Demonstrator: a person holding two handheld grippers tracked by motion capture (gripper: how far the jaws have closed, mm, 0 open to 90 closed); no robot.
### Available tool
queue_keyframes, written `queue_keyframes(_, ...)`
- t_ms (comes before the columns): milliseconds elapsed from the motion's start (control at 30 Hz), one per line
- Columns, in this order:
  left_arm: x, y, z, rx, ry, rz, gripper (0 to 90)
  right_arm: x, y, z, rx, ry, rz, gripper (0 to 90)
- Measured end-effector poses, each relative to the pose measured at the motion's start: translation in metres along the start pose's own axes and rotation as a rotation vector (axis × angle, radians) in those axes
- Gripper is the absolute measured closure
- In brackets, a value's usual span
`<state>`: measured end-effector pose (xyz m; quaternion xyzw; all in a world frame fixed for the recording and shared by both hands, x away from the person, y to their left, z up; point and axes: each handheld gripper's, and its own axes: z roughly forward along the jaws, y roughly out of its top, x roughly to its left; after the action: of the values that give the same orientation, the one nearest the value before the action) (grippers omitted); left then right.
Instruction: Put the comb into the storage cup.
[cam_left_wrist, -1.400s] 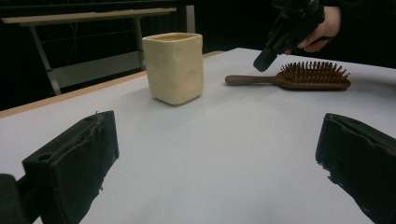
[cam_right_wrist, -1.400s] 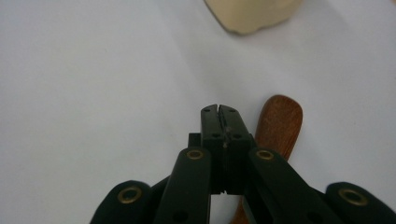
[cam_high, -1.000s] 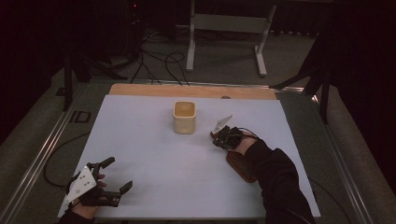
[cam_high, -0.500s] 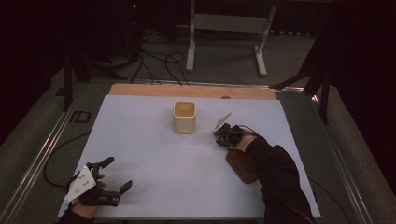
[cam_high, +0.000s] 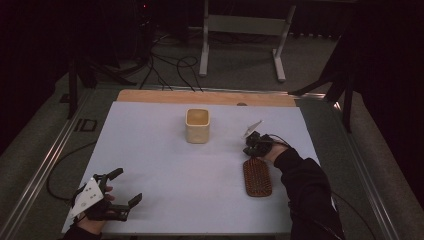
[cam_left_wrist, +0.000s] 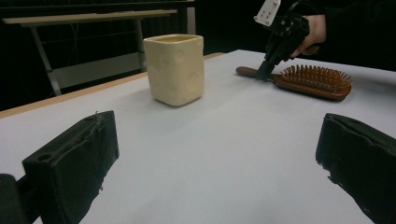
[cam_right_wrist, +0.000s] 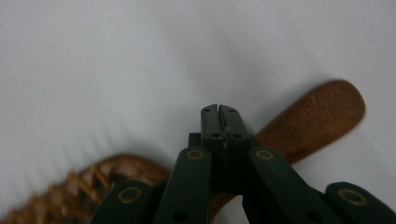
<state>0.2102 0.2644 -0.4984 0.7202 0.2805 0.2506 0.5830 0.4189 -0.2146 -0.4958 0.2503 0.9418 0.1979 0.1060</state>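
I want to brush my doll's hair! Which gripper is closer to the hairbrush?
Right. The right gripper sits at the hairbrush handle; the left gripper is far across the table.

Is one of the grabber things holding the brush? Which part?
The right gripper looks shut on the hairbrush, pinching its wooden handle. The left gripper is open and holds nothing.

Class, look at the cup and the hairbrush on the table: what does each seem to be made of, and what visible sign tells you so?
Cup: probably glazed ceramic; cream, smooth, softly shiny, with thick dimpled walls. Plastic cannot be ruled out.
Hairbrush: looks like wood; its reddish-brown handle has a warm, satin finish. The bristles look brown too, but their material is unclear.
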Motion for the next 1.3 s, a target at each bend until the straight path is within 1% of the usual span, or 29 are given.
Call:
queue_keyframes(367, -0.001, 0.000, 0.000, 0.000, -0.001, -0.001, 0.1, -0.013, -0.029, -0.014, -0.002, -0.030, 0.057, 90.0)
queue_keyframes(567, -0.001, 0.000, 0.001, 0.002, -0.003, -0.001, 0.1, -0.012, -0.046, -0.020, 0.015, -0.036, 0.067, 90.0)
queue_keyframes(700, -0.001, 0.000, 0.001, 0.003, -0.002, 0.000, 0.1, -0.011, -0.058, -0.025, 0.007, -0.037, 0.090, 90.0)
queue_keyframes(733, -0.001, 0.000, 0.001, 0.003, -0.002, 0.000, 0.1, -0.011, -0.058, -0.025, 0.007, -0.037, 0.090, 90.0)
queue_keyframes(833, -0.001, 0.000, 0.001, 0.004, -0.002, 0.001, 0.1, -0.007, -0.068, -0.028, 0.003, -0.031, 0.103, 90.0)
queue_keyframes(1033, -0.001, 0.000, 0.001, 0.004, -0.002, 0.002, 0.1, 0.003, -0.081, -0.035, -0.012, -0.029, 0.129, 90.0)
queue_keyframes(1233, -0.001, 0.001, 0.001, 0.004, -0.001, 0.003, 0.0, 0.015, -0.090, -0.040, -0.024, -0.036, 0.132, 90.0)
queue_keyframes(1300, -0.001, 0.001, 0.001, 0.004, -0.001, 0.003, 0.1, 0.020, -0.092, -0.042, -0.028, -0.034, 0.140, 90.0)
